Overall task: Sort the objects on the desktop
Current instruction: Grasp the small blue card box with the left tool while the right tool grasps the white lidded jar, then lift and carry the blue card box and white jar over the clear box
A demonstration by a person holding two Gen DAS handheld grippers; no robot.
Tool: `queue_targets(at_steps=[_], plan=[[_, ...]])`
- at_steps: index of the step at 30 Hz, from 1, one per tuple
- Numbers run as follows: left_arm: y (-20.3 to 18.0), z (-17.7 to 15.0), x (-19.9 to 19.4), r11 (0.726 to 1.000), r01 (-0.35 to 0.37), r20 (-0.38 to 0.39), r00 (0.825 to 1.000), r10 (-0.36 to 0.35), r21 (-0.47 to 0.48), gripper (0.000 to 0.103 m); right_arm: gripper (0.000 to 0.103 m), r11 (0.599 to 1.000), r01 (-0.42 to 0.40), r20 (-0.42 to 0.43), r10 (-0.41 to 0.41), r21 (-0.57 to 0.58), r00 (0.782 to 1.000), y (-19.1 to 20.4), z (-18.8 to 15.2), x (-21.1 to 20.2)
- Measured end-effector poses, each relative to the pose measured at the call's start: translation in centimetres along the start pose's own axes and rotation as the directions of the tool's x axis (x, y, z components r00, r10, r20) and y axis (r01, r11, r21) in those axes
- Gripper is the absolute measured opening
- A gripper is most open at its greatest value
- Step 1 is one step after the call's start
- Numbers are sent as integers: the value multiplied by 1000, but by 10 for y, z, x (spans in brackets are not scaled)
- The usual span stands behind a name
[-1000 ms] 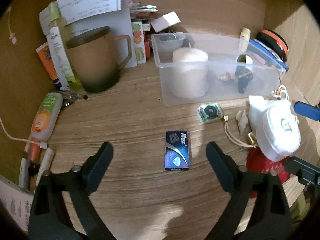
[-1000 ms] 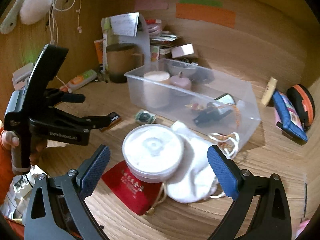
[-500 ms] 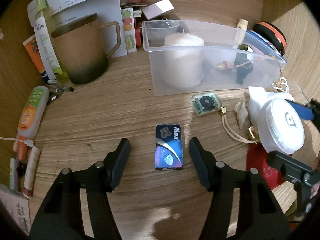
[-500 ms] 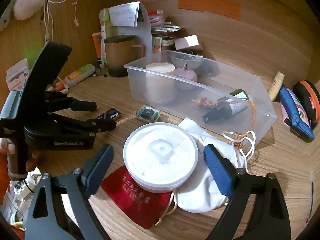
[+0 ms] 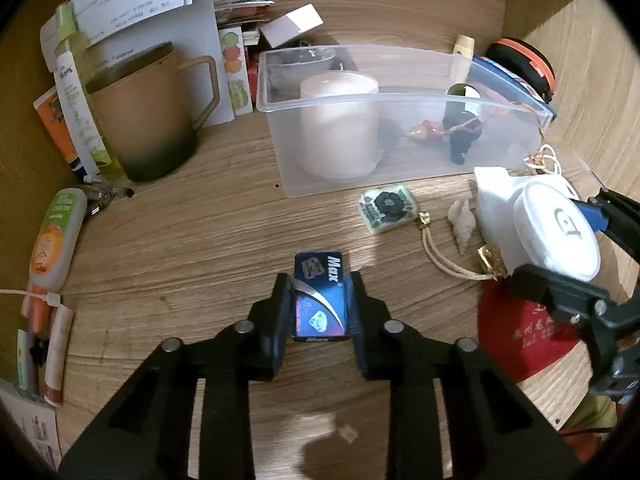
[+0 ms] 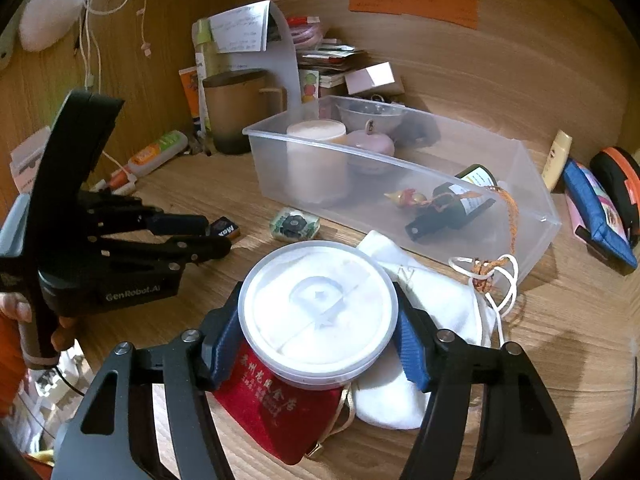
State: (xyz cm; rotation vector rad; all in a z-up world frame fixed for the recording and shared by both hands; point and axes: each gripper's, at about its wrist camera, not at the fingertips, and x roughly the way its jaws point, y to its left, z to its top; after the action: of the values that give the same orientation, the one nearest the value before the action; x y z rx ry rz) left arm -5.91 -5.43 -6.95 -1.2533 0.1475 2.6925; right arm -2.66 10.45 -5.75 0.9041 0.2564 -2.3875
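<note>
My left gripper [image 5: 319, 300] is shut on a small blue "Max" box [image 5: 320, 288] that lies on the wooden desk; it also shows in the right wrist view [image 6: 216, 232], where the box [image 6: 225, 227] peeks out past its fingers. My right gripper [image 6: 316, 340] is shut on a round white lidded tub [image 6: 318, 308], its blue pads touching both sides. The tub [image 5: 556, 232] sits on a white cloth pouch [image 6: 424, 308] and a red pouch [image 6: 280, 412]. A clear plastic bin [image 6: 532, 216] holds a white candle [image 5: 338, 124], a dark bottle [image 6: 452, 204] and small trinkets.
A square green charm [image 5: 386, 208] and a shell [image 5: 462, 220] lie in front of the bin. A brown mug [image 5: 148, 116], tubes [image 5: 52, 236] and papers crowd the left. A blue pouch [image 6: 600, 212] and an orange-black case [image 6: 620, 184] lie right of the bin.
Both grippers have closed: the left one onto the blue box, the right one onto the white tub. Both had been open around these objects before.
</note>
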Motion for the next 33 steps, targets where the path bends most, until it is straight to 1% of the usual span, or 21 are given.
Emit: queue_targets(at_steps=[5, 9, 12, 20, 28, 33], plan=[[-2, 0, 1, 1000, -8, 4, 1000, 9, -3, 26, 62, 1000, 2, 18, -2, 24, 1000, -7, 1, -6], [-1, 1, 1, 1000, -17, 3, 1000, 17, -23, 26, 62, 998, -22, 33, 21, 56, 999, -17, 3, -14], [-1, 0, 0, 999, -25, 8, 1000, 25, -35, 26, 62, 998, -15, 46, 12, 65, 999, -23, 4, -21], [-5, 4, -19, 998, -33, 58, 998, 36, -55, 26, 62, 992, -28, 78, 18, 126, 997, -51, 10, -36], [-15, 17, -37, 999, -22, 114, 993, 27, -43, 26, 62, 989, -19, 99, 4, 148, 995, -73, 18, -45], [-30, 31, -44, 999, -35, 135, 990, 33, 11, 26, 62, 992, 5, 110, -20, 130, 994, -82, 25, -48]])
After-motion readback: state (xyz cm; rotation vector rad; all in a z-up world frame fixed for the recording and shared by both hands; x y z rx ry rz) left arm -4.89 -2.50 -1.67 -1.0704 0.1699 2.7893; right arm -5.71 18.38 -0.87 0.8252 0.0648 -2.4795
